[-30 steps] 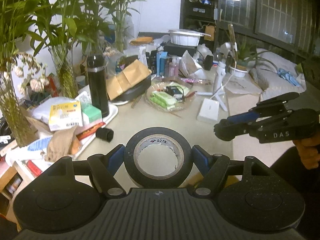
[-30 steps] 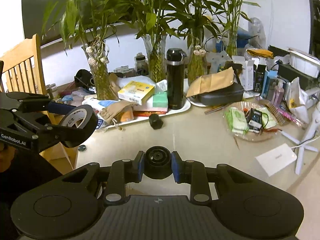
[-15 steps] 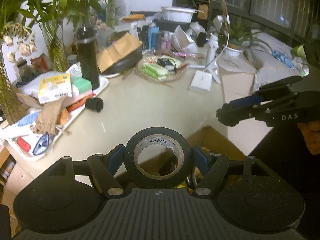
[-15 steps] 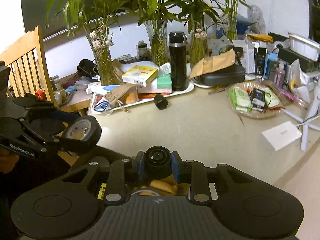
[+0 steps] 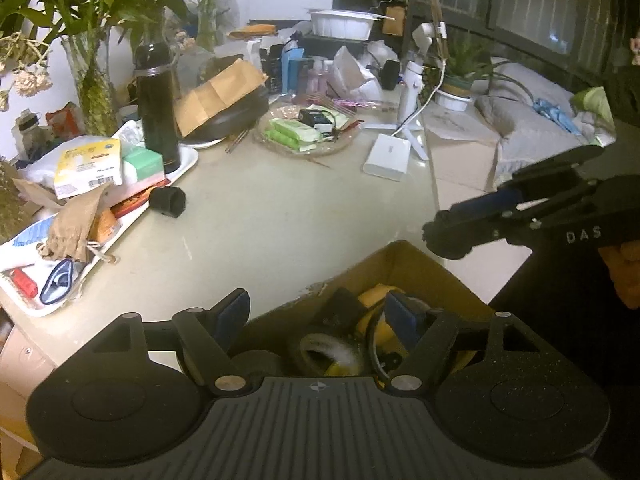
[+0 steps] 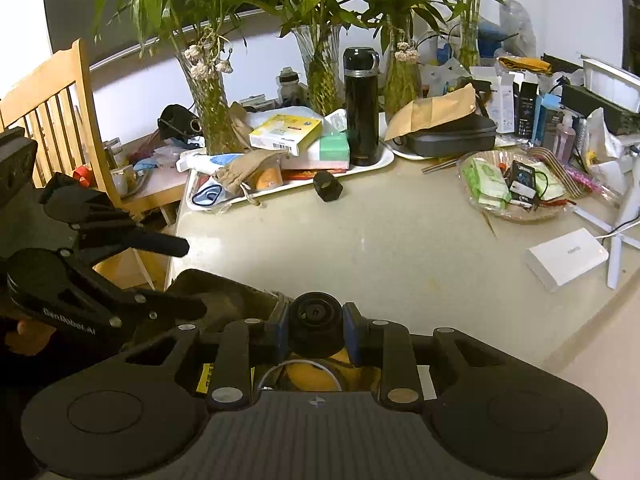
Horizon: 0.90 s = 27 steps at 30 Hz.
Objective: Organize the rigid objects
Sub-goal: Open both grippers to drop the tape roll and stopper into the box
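tongs emptied over the box

left tongs (image 5: 316, 312) are now spread apart over the cardboard box (image 5: 404, 264), where half a second ago a black tape roll was clamped between them. a dark roll (image 5: 320, 354) is seen lying inside the box among yellow items, so the tape is judged to be dropped and stowed. right tongs (image 6: 317, 322) are kept clamped on a small black round part (image 6: 317, 322) above the same box. one black hex piece (image 6: 328, 186) is left on the surface (image 6: 380, 248).

White wall (image 6: 260, 64), wooden chair (image 6: 52, 120), barred dark windows (image 5: 540, 4)
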Each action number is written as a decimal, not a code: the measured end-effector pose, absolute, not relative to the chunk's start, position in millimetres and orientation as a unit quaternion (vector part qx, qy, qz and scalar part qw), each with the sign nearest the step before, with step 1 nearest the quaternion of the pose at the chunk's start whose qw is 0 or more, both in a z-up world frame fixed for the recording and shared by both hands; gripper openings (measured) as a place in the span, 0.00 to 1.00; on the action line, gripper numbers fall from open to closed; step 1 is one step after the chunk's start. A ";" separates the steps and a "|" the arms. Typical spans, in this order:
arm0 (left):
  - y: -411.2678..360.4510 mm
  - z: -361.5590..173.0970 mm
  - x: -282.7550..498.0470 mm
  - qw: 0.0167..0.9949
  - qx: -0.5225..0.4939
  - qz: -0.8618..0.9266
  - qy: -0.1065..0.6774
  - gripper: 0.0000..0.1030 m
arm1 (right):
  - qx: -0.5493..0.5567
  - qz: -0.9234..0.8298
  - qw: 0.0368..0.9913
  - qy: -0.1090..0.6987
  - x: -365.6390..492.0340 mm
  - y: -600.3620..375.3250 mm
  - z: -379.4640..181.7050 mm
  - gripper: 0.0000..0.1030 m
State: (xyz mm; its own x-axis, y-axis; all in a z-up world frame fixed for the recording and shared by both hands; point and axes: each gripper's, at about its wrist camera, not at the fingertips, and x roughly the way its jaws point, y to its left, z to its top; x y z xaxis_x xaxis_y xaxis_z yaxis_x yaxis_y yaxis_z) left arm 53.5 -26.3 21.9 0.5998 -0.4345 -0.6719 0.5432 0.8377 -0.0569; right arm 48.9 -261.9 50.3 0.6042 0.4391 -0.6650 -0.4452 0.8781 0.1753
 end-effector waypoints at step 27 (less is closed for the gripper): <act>-16.7 15.8 31.6 0.891 0.061 -0.211 0.398 0.72 | -0.009 0.270 0.875 0.401 40.0 -249.5 40.7 0.30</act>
